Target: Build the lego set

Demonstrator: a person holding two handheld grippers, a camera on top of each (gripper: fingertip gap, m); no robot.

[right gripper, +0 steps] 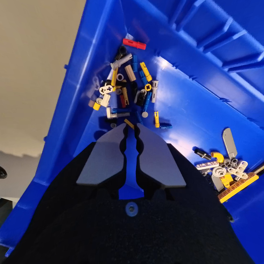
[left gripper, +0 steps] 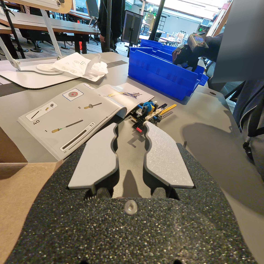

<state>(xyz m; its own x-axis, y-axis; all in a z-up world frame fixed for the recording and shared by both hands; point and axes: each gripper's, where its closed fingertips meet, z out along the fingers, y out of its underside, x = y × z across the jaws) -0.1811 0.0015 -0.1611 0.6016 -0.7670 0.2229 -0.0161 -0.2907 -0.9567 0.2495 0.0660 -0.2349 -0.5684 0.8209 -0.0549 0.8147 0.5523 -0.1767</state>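
Observation:
The partly built lego model, with a blue gear and a yellow beam, sits on the grey table just beyond my left gripper, which is open and empty. The open instruction booklet lies to its left. My right gripper reaches down into a blue bin; it also shows in the left wrist view. Its jaws are closed to a narrow gap on a thin yellow piece at the edge of a pile of small pins and connectors.
A second heap of larger beams and a grey blade lies at the bin's right. Blue bins stand at the back right of the table. Crumpled paper bags and a white lamp base are at the back left. A cardboard box is near left. Tip to tip, the grippers are about 45 cm apart.

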